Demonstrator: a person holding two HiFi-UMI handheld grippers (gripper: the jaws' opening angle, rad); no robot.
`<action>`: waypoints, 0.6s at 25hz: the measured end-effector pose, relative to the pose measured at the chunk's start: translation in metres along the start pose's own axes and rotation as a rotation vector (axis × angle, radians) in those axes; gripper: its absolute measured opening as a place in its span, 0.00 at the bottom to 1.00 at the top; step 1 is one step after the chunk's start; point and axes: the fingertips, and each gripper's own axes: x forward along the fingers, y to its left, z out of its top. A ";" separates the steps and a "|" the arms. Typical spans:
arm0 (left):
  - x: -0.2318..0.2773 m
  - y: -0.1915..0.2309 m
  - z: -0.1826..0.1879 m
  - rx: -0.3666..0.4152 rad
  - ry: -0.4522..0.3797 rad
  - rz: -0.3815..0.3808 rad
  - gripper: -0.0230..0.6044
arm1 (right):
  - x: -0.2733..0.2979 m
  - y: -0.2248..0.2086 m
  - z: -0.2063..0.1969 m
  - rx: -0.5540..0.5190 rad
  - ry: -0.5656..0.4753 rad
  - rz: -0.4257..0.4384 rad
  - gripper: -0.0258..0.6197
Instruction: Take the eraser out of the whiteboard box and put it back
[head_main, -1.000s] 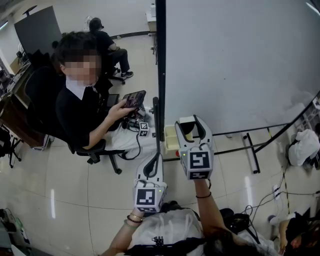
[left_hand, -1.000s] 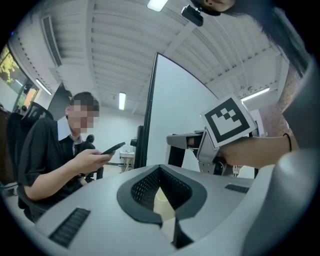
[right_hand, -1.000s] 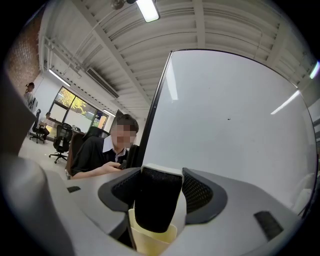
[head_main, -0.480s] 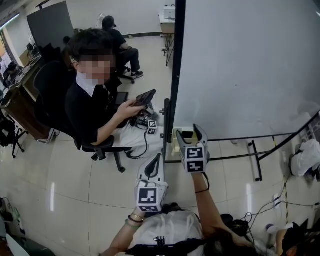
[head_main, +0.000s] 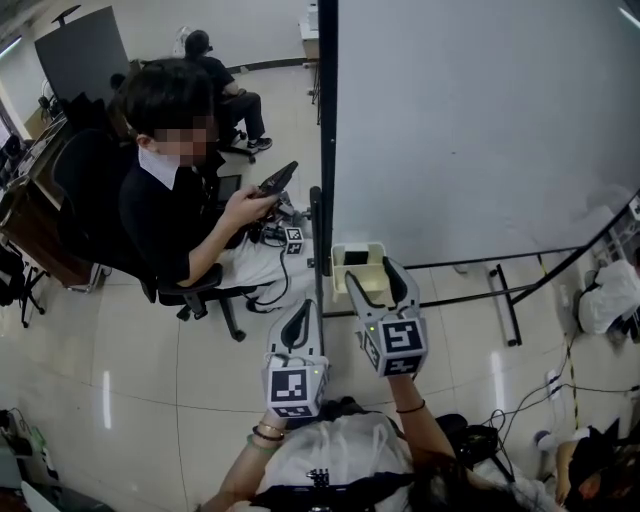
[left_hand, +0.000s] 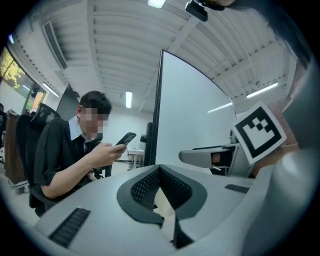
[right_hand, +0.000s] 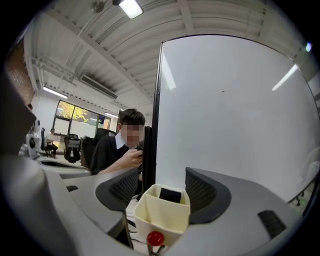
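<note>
A cream whiteboard box (head_main: 358, 282) hangs at the lower left corner of the whiteboard (head_main: 480, 120). A dark eraser (head_main: 355, 258) sits inside it. My right gripper (head_main: 372, 276) is open just short of the box, and nothing is held between its fingers. In the right gripper view the box (right_hand: 161, 216) fills the gap of the right gripper (right_hand: 162, 188), with the black eraser (right_hand: 170, 195) standing in the far compartment and a red cap (right_hand: 154, 238) below. My left gripper (head_main: 297, 328) hangs lower left, shut and empty; the left gripper (left_hand: 167, 220) has its tips together.
A seated person (head_main: 175, 190) holding a phone (head_main: 276, 179) is close on the left, on an office chair (head_main: 195, 295). The board's black post (head_main: 326, 130) and its floor legs (head_main: 505, 300) stand ahead. Cables and bags lie at the right.
My right gripper has drawn back from the box toward me. The left gripper has stayed roughly where it was. The head view has shifted slightly.
</note>
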 end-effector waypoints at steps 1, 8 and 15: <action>0.001 -0.003 0.000 0.001 0.000 -0.007 0.04 | -0.008 0.002 0.000 0.046 -0.008 0.006 0.51; 0.008 -0.028 0.001 0.011 -0.001 -0.064 0.04 | -0.044 0.001 -0.019 0.143 0.025 -0.036 0.49; 0.011 -0.043 0.003 0.005 0.008 -0.088 0.04 | -0.048 -0.002 -0.023 0.122 0.037 -0.053 0.48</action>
